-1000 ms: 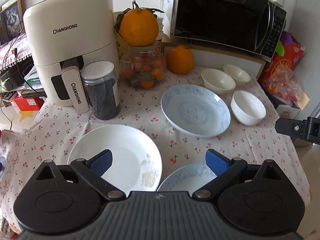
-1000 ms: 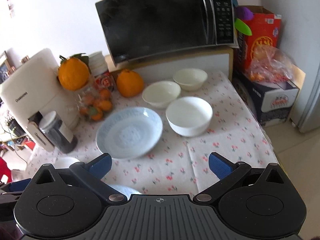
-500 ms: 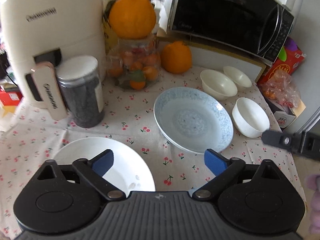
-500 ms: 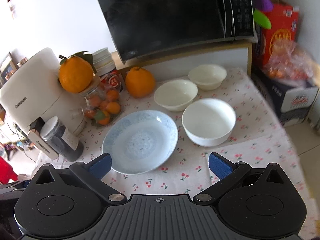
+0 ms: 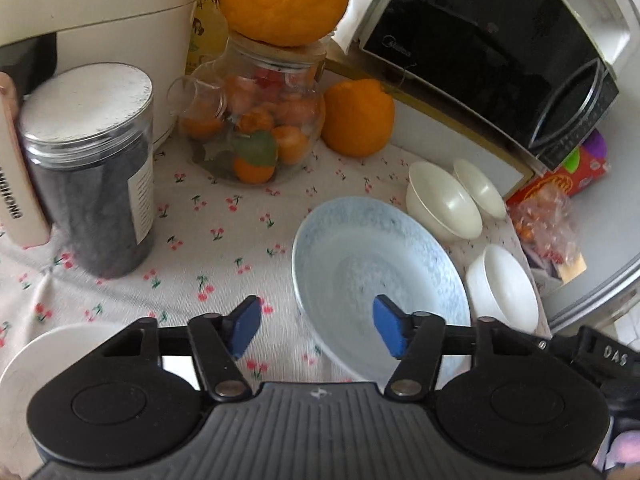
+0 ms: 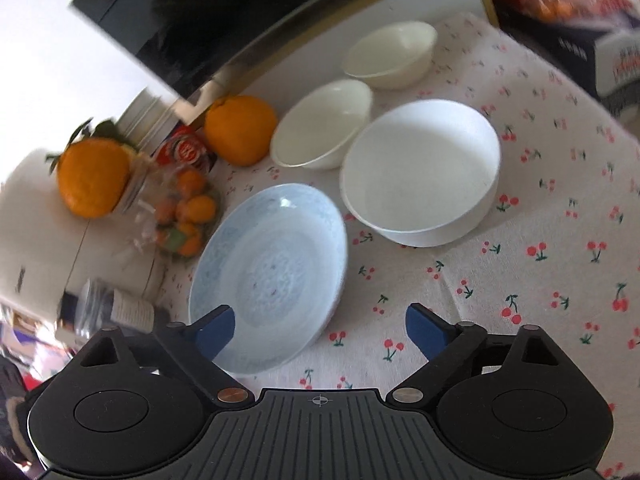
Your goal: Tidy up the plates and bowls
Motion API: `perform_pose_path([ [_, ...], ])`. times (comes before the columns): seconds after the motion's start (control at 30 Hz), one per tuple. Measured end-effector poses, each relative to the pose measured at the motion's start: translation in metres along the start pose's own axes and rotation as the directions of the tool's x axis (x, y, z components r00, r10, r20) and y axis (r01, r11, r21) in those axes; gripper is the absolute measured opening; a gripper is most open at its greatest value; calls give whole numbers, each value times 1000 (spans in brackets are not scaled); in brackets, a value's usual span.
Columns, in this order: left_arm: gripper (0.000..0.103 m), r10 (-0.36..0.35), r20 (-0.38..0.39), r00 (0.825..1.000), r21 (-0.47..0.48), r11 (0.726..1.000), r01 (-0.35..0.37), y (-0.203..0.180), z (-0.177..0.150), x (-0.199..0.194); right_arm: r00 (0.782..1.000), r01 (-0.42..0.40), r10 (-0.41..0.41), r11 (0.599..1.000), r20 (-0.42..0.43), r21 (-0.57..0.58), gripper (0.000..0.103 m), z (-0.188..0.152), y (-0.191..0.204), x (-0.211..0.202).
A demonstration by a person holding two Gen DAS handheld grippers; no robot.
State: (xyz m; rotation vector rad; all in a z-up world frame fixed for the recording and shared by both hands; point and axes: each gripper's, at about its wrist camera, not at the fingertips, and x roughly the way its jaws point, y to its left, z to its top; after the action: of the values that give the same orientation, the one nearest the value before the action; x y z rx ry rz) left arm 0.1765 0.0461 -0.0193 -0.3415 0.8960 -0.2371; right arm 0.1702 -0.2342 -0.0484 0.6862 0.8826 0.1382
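Observation:
A pale blue plate [image 5: 380, 276] lies on the cherry-print tablecloth [image 5: 224, 248]. My left gripper [image 5: 318, 326] hangs over its near left rim. The rim lies between the jaws, which are closing, and neither pad presses on it. In the right wrist view the blue plate [image 6: 276, 268] sits at lower left, and my right gripper [image 6: 320, 332] straddles its near right rim, wide apart and narrowing a little. A white bowl [image 6: 420, 172] stands right of the plate. Two cream bowls [image 6: 324, 136] [image 6: 392, 54] stand behind it. A white plate [image 5: 36, 360] shows at lower left.
A cream air fryer [image 5: 100, 0], a dark lidded jar [image 5: 88, 168] and a glass jar of small oranges [image 5: 252, 136] crowd the back left. A large orange [image 5: 356, 118] and the microwave [image 5: 488, 52] stand behind. The table's right edge drops beside snack bags [image 5: 548, 220].
Both grippers came forward and down onto the blue plate. The left jaws narrowed a lot, the right ones slightly. The white plate slid to the left view's lower corner.

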Motion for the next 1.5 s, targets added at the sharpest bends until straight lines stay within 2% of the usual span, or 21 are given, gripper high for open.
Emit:
perform_pose_path([
  [0.23,38,-34,5,999,-82,996,34,14,11,20,999,-41,42,991,-5,126,64,6,-20,23],
  [0.43,23,-57,-7,998,-138,989,56,21,13,34,999,-53,53,982,2,183,44,7,-25,36],
  [0.5,17,-64,-20,998,-147,987,60,22,13,38,999,-54,54,980,4,191,39,8,-26,38],
  [0.73,10,-68,-38,997,-176,983,60,28,10,42,999,-50,52,984,-9,173,18,6,-22,46],
  [0.83,7,-75,-43,996,-186,980,65,31,9,42,998,-60,63,986,-13,158,11,5,-22,46],
  [0.97,6,-69,-48,996,-153,986,61,29,8,41,998,-68,70,990,-6,124,9,6,-21,46],
  [1.2,7,-35,-60,998,-31,999,34,13,3,36,999,-50,51,996,-14,67,10,7,-16,39],
  [1.37,8,-13,-58,998,67,998,17,-1,-4,30,999,-37,38,998,-26,48,10,3,-18,30],
  [1.5,9,-14,-71,997,107,994,21,-7,-9,27,999,-26,27,999,-34,46,10,1,-22,22],
])
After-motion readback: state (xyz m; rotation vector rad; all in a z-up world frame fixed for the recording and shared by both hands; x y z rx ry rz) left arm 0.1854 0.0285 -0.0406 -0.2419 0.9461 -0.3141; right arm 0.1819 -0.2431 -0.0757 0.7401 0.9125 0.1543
